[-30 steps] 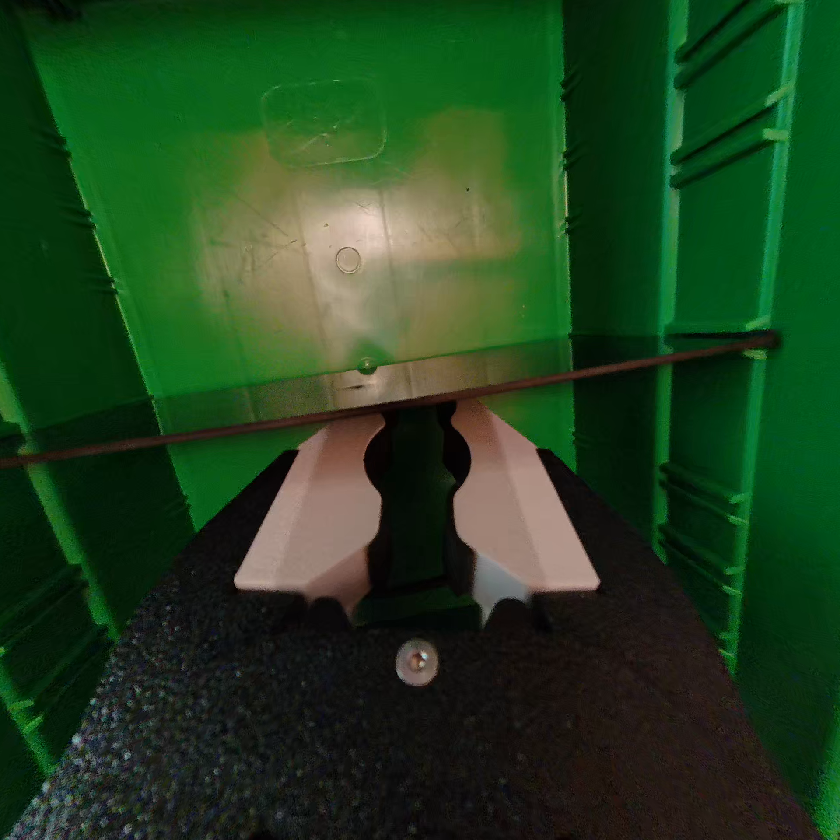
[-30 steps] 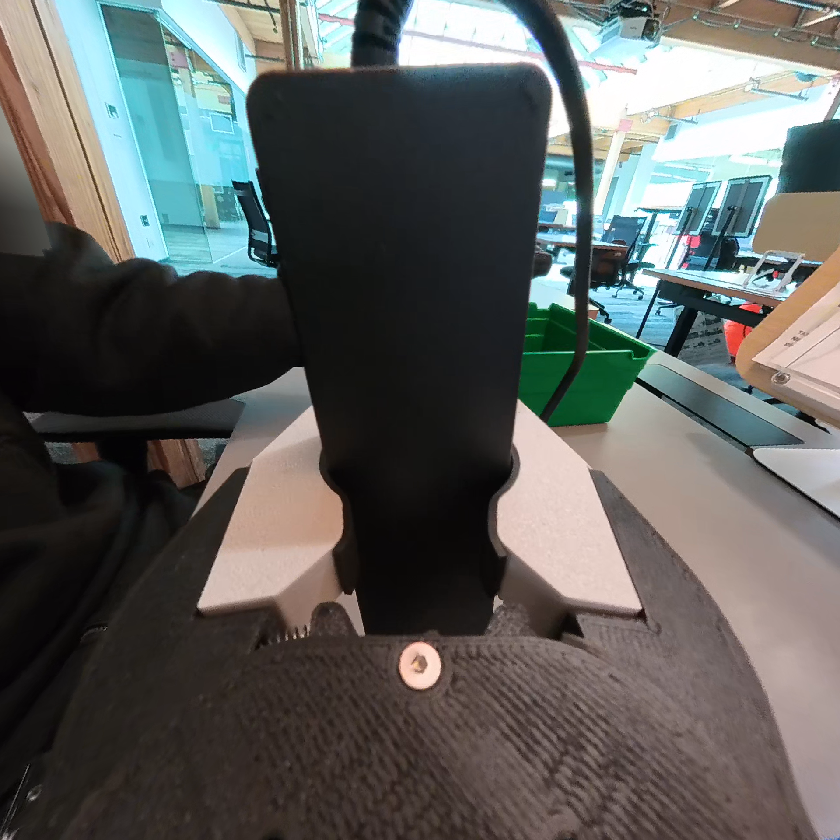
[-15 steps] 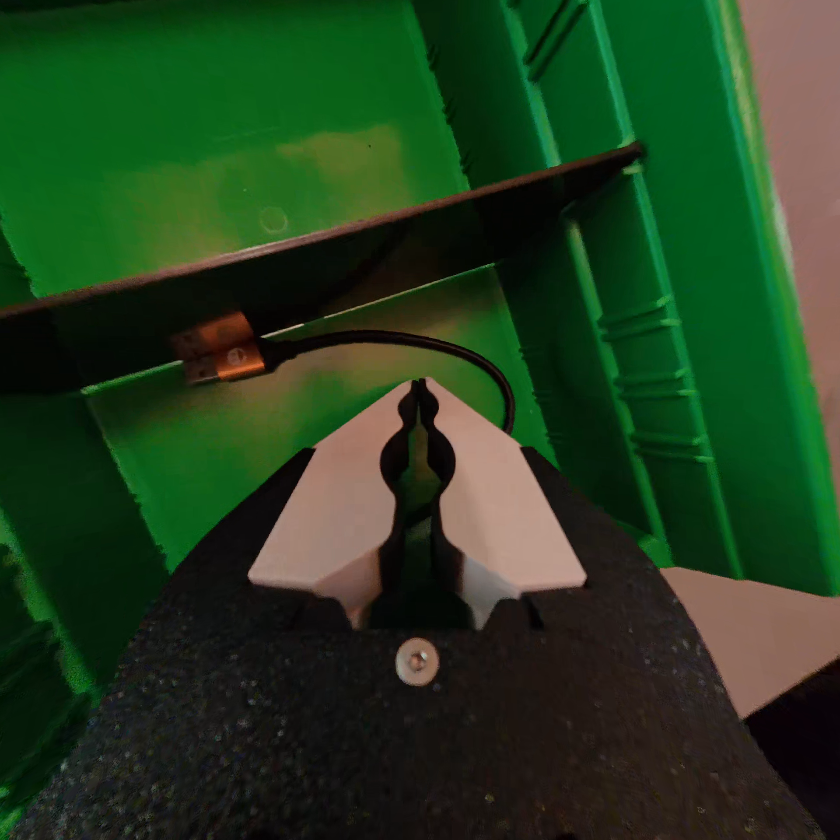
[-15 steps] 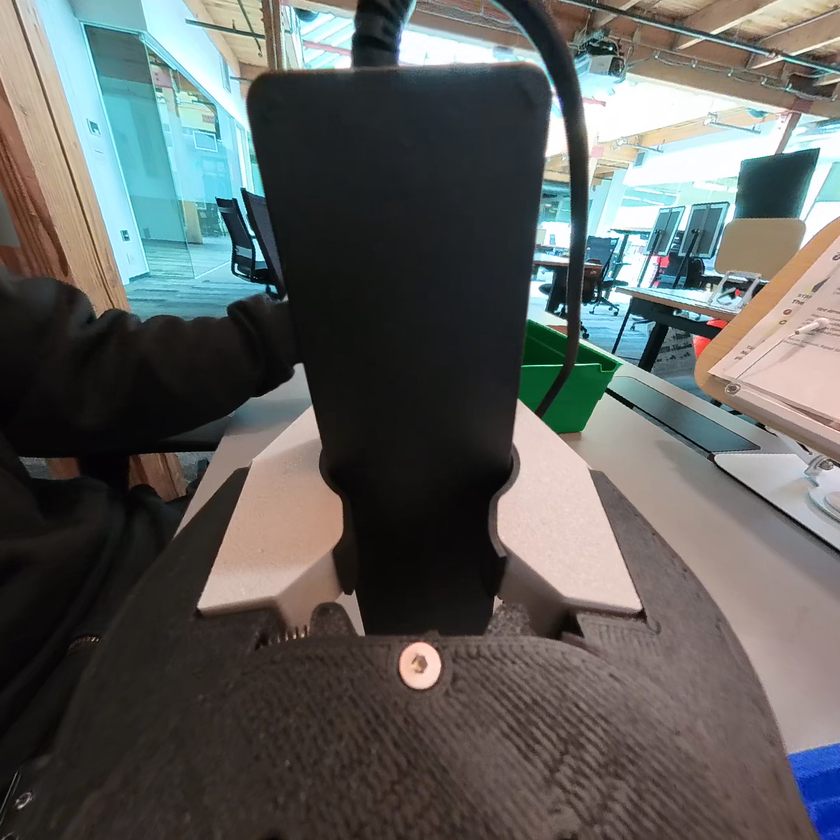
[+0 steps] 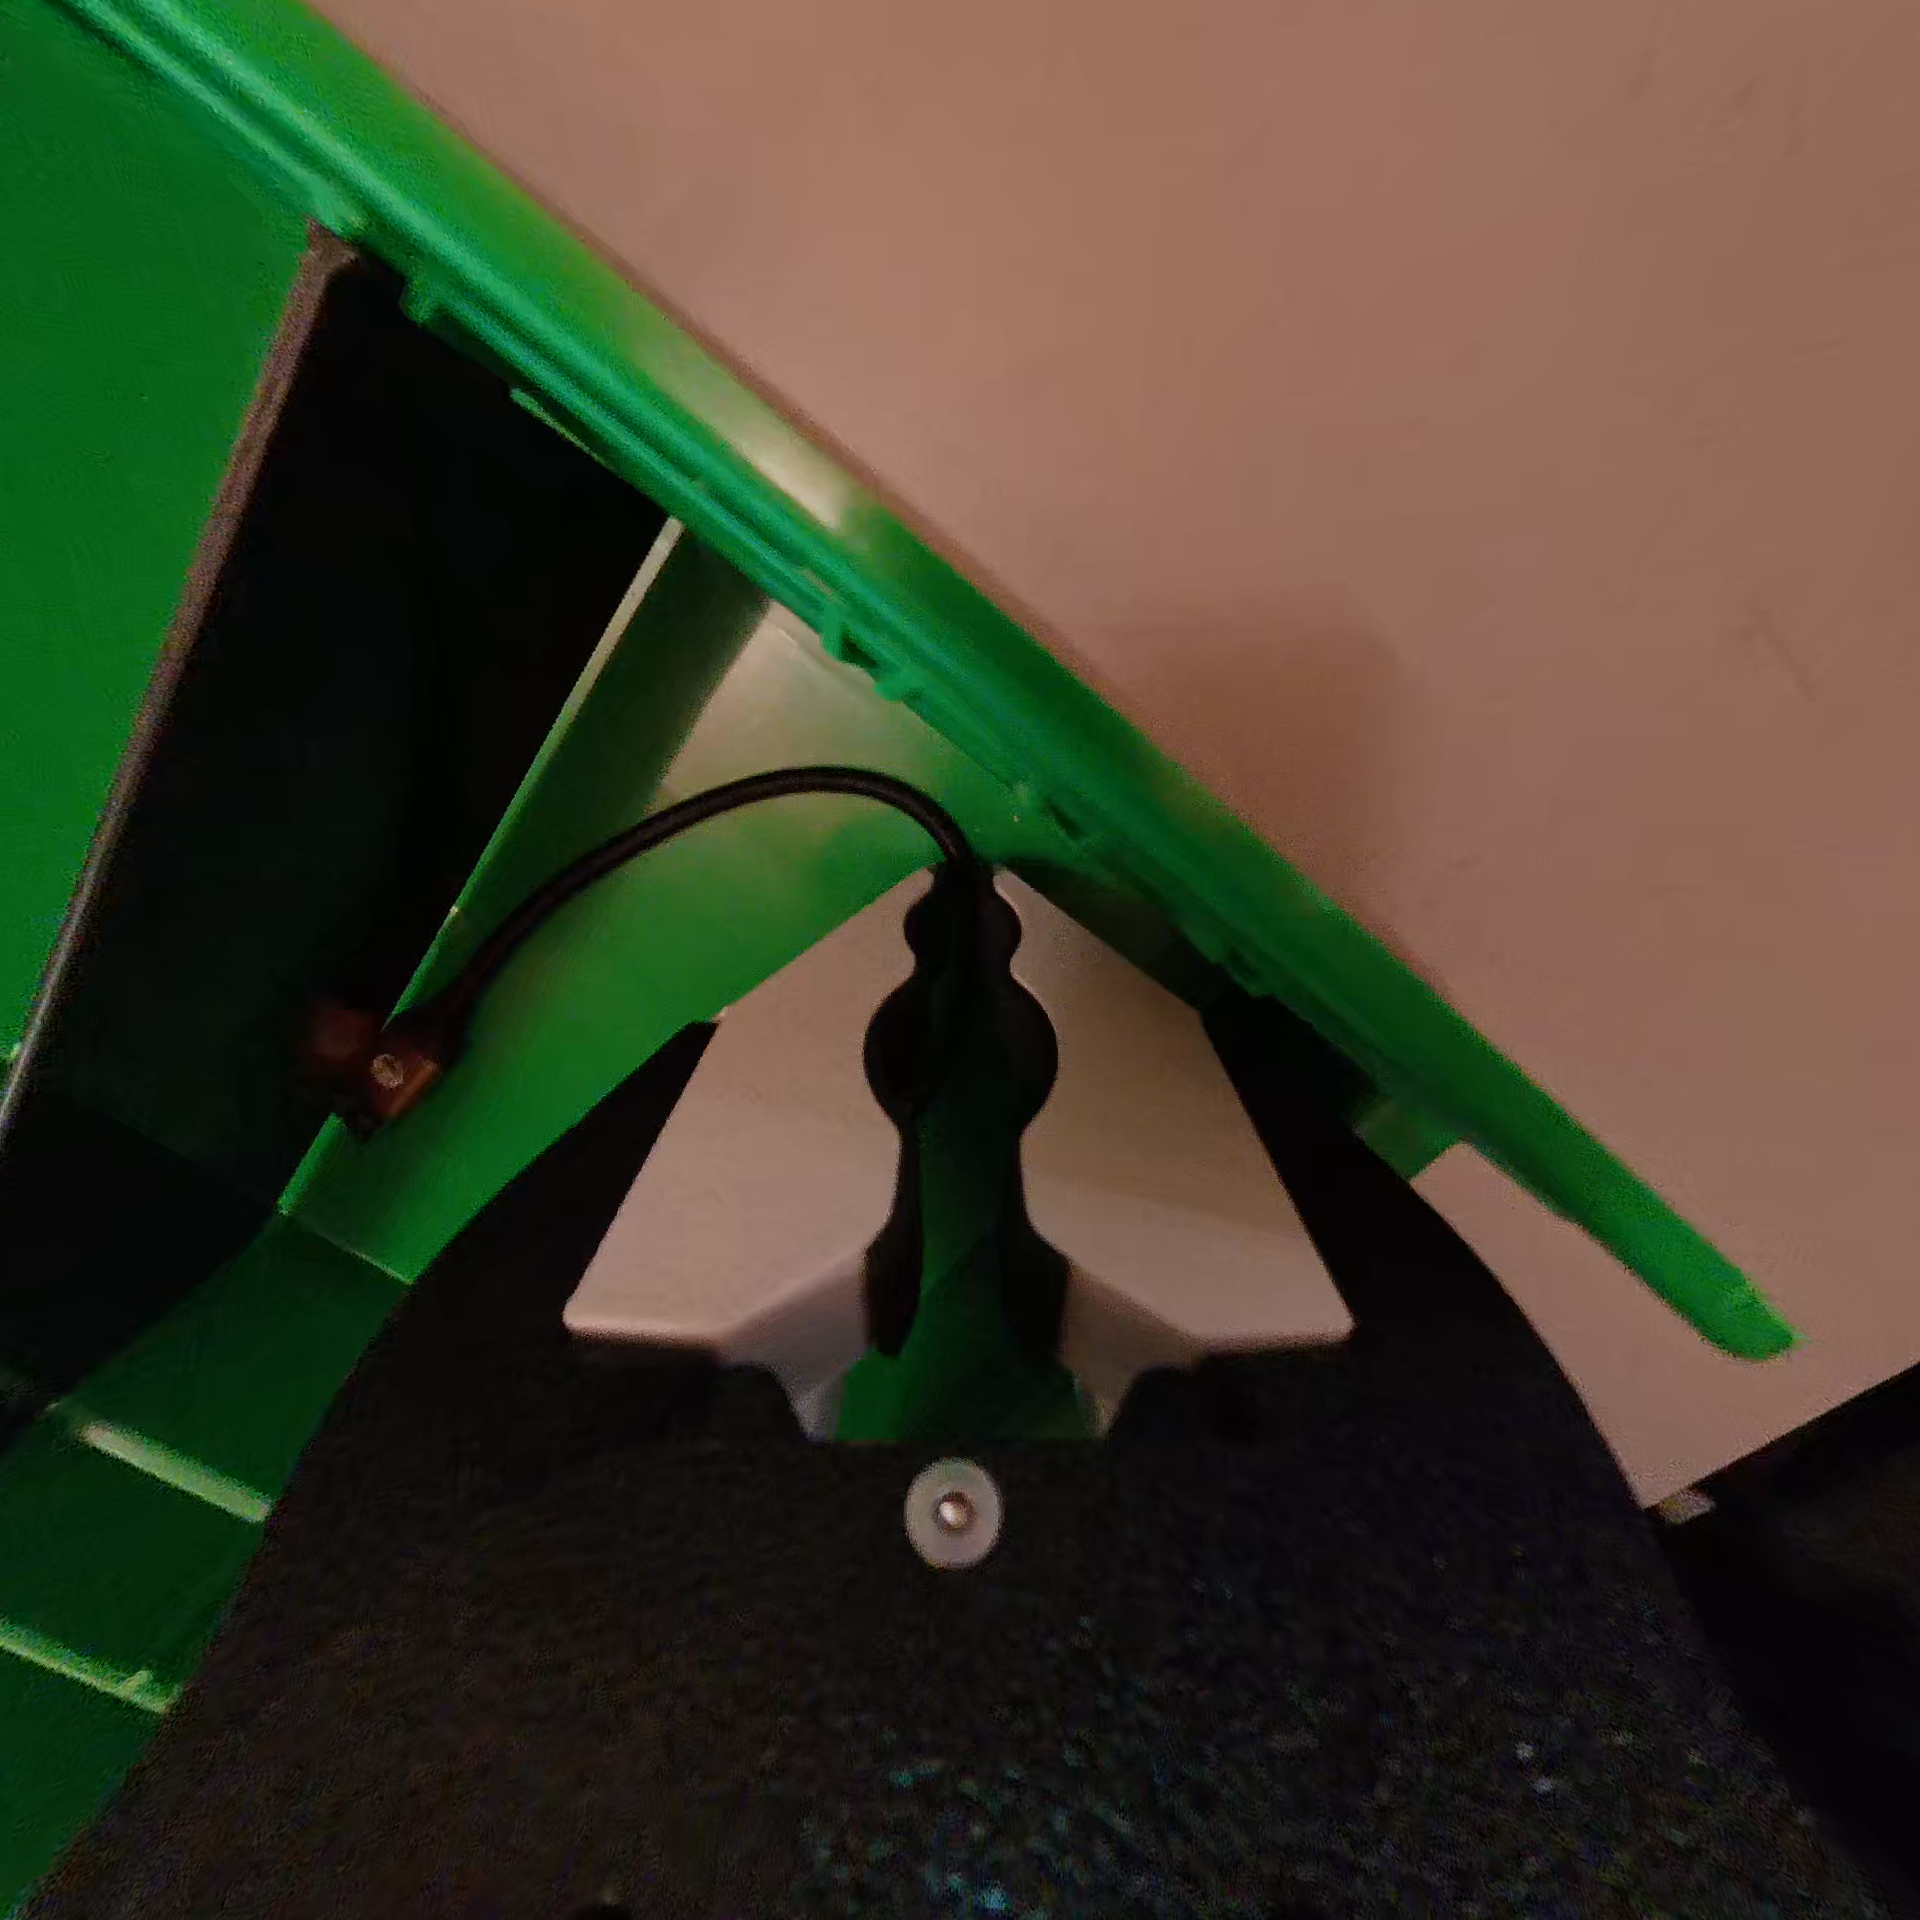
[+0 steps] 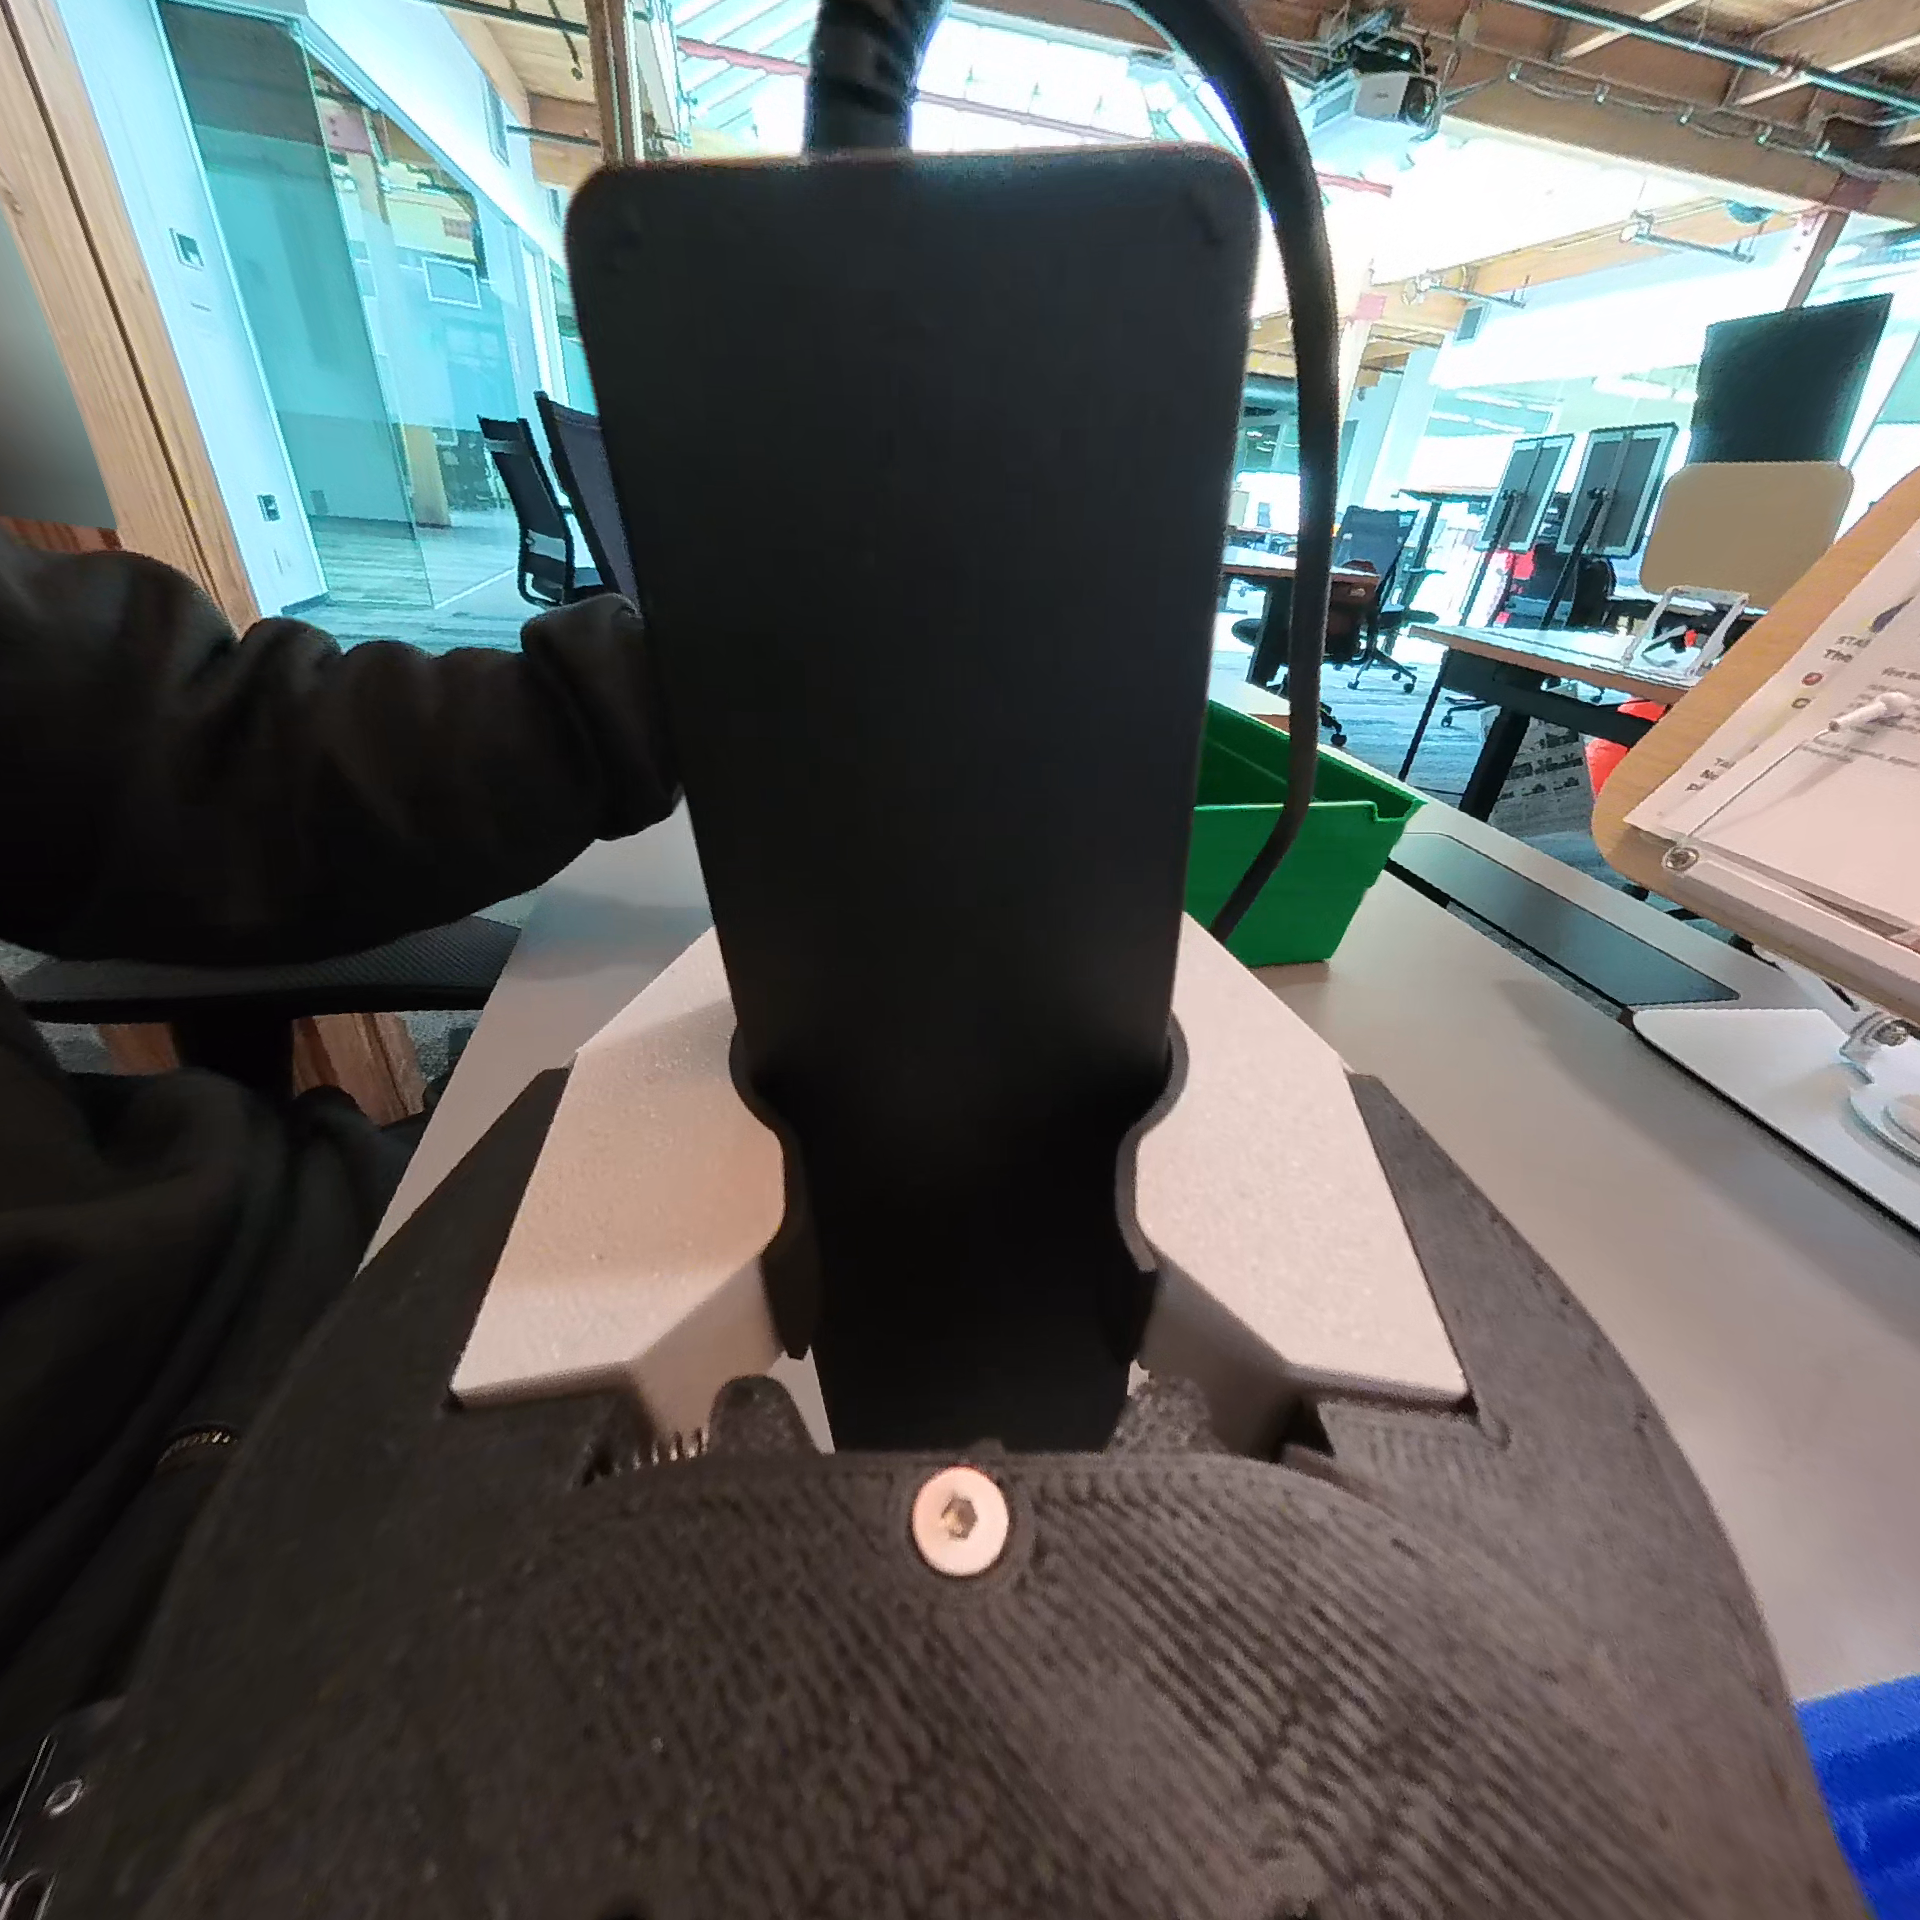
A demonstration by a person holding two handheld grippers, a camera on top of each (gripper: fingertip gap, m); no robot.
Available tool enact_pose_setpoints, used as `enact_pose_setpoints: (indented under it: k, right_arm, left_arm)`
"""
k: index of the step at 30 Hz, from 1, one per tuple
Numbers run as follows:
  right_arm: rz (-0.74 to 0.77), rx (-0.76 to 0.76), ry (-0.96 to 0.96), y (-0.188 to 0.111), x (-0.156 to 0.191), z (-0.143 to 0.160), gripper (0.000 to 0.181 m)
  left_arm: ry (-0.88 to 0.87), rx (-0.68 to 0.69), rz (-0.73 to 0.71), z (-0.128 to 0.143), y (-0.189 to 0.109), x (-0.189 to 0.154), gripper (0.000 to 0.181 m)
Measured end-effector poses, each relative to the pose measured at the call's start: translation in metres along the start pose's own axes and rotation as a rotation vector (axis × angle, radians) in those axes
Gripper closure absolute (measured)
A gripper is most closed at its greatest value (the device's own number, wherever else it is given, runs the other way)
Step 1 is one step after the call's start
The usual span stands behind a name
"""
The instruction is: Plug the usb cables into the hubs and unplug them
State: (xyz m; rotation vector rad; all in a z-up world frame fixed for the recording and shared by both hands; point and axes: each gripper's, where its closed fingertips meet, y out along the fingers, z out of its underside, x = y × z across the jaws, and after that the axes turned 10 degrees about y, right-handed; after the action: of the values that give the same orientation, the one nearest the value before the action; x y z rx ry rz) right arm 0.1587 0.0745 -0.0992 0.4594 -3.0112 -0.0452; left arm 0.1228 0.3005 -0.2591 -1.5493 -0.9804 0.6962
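In the left wrist view my left gripper (image 5: 961,883) is shut on a thin black usb cable (image 5: 665,831) at its fingertips. The cable arcs left to its metal plug (image 5: 400,1070), which hangs by a black divider (image 5: 343,727) inside the green bin (image 5: 935,582). In the right wrist view my right gripper (image 6: 956,935) is shut on a flat black hub (image 6: 914,623) and holds it upright above the table. The hub's own cables (image 6: 1314,416) leave its top end, and one drops behind it toward the green bin (image 6: 1309,862).
A person's dark sleeve (image 6: 291,779) reaches in from the left. A wooden stand with papers (image 6: 1787,790) is at the right, a blue object (image 6: 1870,1787) at the bottom right. The grey table (image 6: 1558,1091) runs ahead. Office desks and chairs stand beyond it.
My left gripper went from open over the bin floor to shut on the cable, and swung right toward the bin's side wall. The right gripper keeps its hold on the hub and turned slightly left.
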Motion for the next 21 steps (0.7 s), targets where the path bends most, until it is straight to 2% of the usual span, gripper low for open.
enact_pose_setpoints:
  k: [1, 3, 5, 8, 12, 14, 16, 19, 21]
  right_arm:
    - [0.004, -0.003, -0.001, -0.001, -0.001, 0.0, 0.118]
    - [0.011, -0.01, 0.001, -0.004, -0.002, -0.002, 0.118]
    - [0.02, -0.015, -0.002, -0.008, -0.003, -0.004, 0.118]
    - [0.029, -0.029, -0.001, -0.013, -0.004, -0.008, 0.118]
    - [0.035, -0.05, 0.001, -0.019, -0.004, -0.013, 0.118]
    - [0.037, -0.061, -0.001, -0.021, -0.004, -0.016, 0.118]
    - [0.039, -0.077, -0.004, -0.025, -0.004, -0.021, 0.118]
    - [0.047, -0.124, -0.001, -0.038, -0.006, -0.033, 0.118]
    - [0.065, -0.154, -0.005, -0.051, -0.009, -0.041, 0.118]
  left_arm:
    - [0.034, -0.015, 0.003, 0.001, 0.0, 0.0, 0.179]
    - [0.042, -0.045, 0.007, 0.007, -0.004, 0.003, 0.179]
    - [0.025, -0.168, 0.043, 0.002, -0.021, 0.001, 0.179]
    - [0.012, -0.35, 0.081, -0.003, -0.069, -0.003, 0.18]
    - [0.072, -0.574, 0.028, -0.02, -0.15, -0.015, 0.18]
    - [0.229, -0.701, 0.009, -0.042, -0.189, -0.044, 0.18]
    - [0.482, -0.787, -0.069, -0.065, -0.212, -0.081, 0.18]
    - [0.835, -0.758, -0.178, -0.092, -0.203, -0.127, 0.18]
    - [1.052, -0.685, -0.193, -0.1, -0.168, -0.15, 0.18]
